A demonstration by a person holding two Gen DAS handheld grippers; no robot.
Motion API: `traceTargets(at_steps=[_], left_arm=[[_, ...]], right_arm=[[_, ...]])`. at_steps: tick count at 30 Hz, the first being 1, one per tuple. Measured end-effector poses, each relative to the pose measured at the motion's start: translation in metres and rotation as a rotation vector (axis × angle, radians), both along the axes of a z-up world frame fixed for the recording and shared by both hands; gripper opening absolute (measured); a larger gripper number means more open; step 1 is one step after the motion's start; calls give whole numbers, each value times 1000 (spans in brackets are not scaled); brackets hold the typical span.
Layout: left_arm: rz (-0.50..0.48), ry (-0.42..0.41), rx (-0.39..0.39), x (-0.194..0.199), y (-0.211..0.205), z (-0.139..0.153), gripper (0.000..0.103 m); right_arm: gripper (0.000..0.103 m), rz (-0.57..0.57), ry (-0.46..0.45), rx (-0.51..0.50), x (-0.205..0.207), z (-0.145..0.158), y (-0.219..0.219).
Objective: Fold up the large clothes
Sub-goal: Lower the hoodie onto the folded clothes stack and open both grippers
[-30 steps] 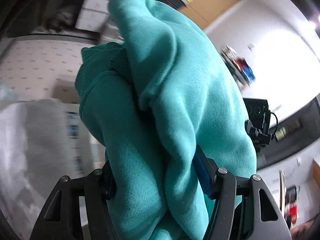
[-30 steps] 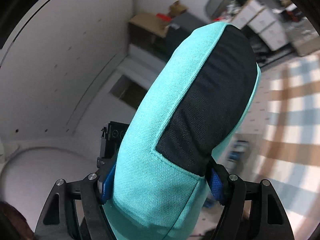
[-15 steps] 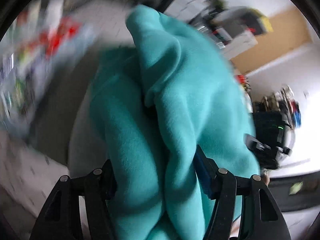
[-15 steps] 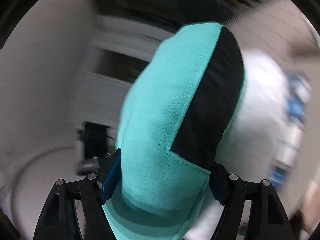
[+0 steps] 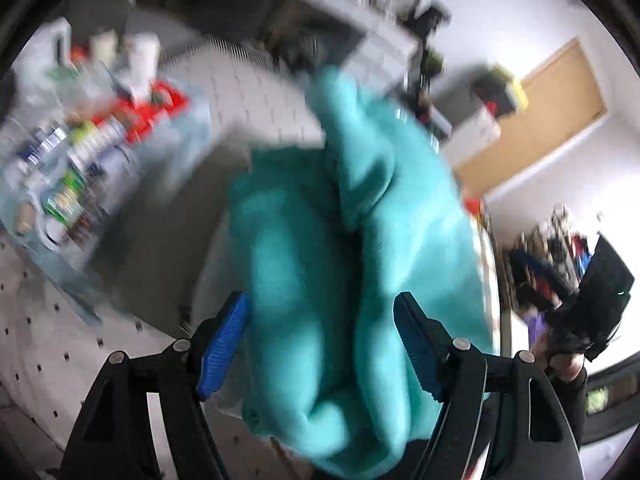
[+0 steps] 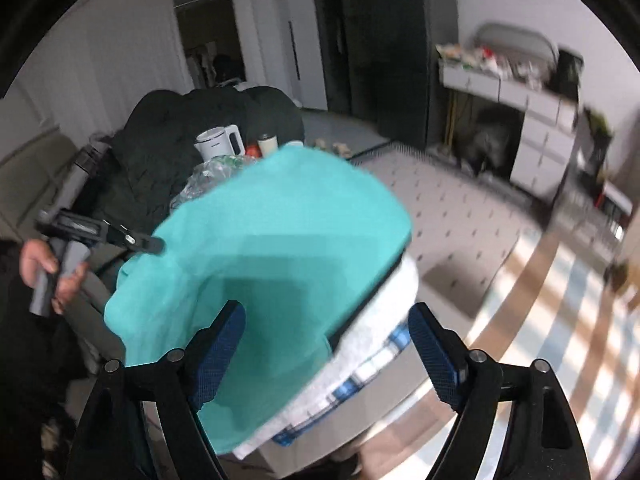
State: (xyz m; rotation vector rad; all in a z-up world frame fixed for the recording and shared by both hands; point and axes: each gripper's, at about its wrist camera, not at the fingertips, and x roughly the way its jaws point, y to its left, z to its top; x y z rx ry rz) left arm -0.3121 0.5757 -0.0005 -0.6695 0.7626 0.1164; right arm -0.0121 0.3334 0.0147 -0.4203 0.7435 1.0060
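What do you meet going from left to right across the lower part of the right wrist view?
Hand holding the other gripper's handle → teal garment → white checked cloth → striped floor.

White walls [image 6: 120, 52], open doorway [image 6: 204, 36], dark cabinet [image 6: 396, 52] at back — tiled floor [image 6: 452, 208], sunlit stripes at right. Grey drawers [image 6: 532, 120] cluttered on top; tan door [image 5: 548, 112] — blurred.

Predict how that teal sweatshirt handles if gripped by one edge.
Likely floppy: the teal sweatshirt bunches in soft rolls. Probably grippy, not slippery, given its fleecy knit. May slump off the white folded pile it drapes over.
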Motion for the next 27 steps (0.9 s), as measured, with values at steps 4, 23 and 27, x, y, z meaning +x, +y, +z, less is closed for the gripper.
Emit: traceTargets(at_steps=[4, 23, 27], left_arm=[[-72, -133, 69, -18, -41, 30, 71], [11, -1, 159, 23, -86, -53, 71], [76, -94, 192, 9, -82, -54, 71]], right_arm=[[1, 76, 151, -170, 10, -29, 59], [21, -26, 156, -39, -23, -8, 34], [54, -50, 108, 160, -49, 14, -31]])
